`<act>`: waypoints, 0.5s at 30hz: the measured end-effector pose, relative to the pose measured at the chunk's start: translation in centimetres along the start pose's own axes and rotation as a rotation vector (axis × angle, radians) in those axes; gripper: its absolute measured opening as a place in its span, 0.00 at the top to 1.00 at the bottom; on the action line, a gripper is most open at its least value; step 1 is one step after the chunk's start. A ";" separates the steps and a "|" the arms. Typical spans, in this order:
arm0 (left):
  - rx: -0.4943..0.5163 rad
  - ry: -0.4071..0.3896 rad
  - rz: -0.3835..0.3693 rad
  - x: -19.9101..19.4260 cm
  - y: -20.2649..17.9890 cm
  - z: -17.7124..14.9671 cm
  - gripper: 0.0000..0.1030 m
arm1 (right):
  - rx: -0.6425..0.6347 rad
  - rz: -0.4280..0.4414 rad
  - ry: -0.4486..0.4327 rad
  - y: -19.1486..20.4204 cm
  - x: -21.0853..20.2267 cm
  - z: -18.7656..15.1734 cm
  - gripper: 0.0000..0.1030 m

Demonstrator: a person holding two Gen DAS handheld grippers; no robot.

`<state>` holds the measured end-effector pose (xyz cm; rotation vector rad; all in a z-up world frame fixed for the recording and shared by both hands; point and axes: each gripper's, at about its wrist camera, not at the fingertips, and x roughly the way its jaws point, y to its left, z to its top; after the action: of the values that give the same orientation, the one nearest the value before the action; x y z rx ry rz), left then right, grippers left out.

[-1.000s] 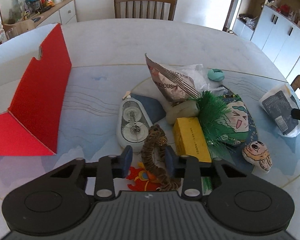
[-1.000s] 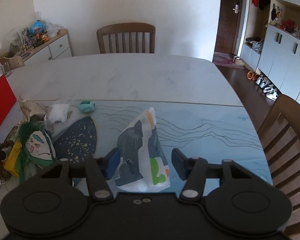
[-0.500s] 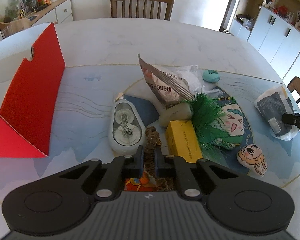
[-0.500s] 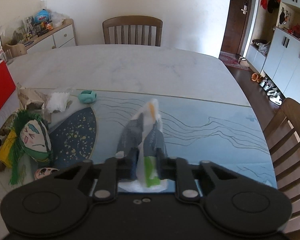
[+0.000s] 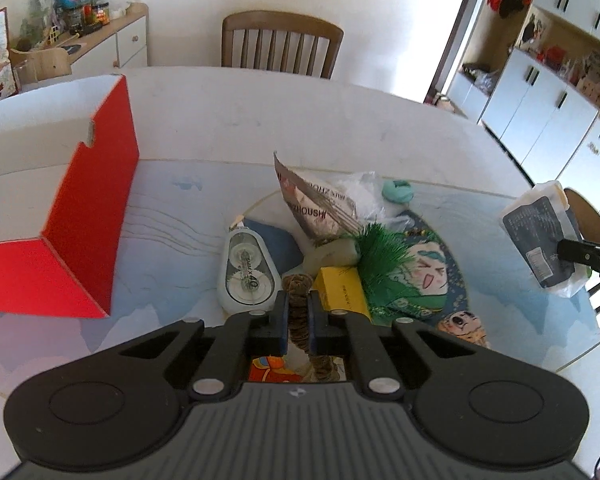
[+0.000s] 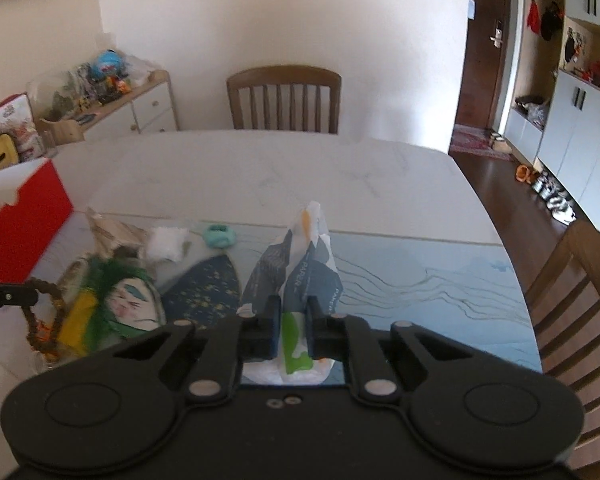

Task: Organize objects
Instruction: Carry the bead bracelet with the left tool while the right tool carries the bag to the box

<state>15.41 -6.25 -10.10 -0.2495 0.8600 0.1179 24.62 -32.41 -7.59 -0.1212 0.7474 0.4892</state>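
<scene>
My left gripper is shut on a brown braided rope ring, lifted a little above the table. Just beyond it lie a white tape dispenser, a yellow box and a green-haired cartoon plush. My right gripper is shut on a dark blue and white paper packet, which stands up crumpled between the pads. The left wrist view shows that packet raised at the far right, held by the right gripper's fingers.
An open red box with white inside stands at the left of the table. A silver snack bag, a teal clip, a small face charm and a red sticker lie around. Wooden chairs stand at the far side and right.
Both grippers shut, the left on the rope ring and the right on the packet, then both rose, lifting their objects off the table.
</scene>
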 end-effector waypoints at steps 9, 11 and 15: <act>-0.015 -0.055 -0.066 -4.9 2.5 1.4 0.92 | -0.059 0.086 -0.045 4.8 -3.9 2.5 0.89; -0.016 -0.071 -0.076 -6.0 3.4 1.9 0.92 | -0.067 0.103 -0.048 6.4 -4.4 3.1 0.89; -0.030 -0.097 -0.097 -7.7 5.9 3.0 0.92 | -0.077 0.137 -0.044 9.7 -4.7 4.1 0.89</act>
<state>11.40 0.18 -3.34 -0.3110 0.7492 0.0516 19.66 -24.53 -0.81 -0.1311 0.6973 0.6495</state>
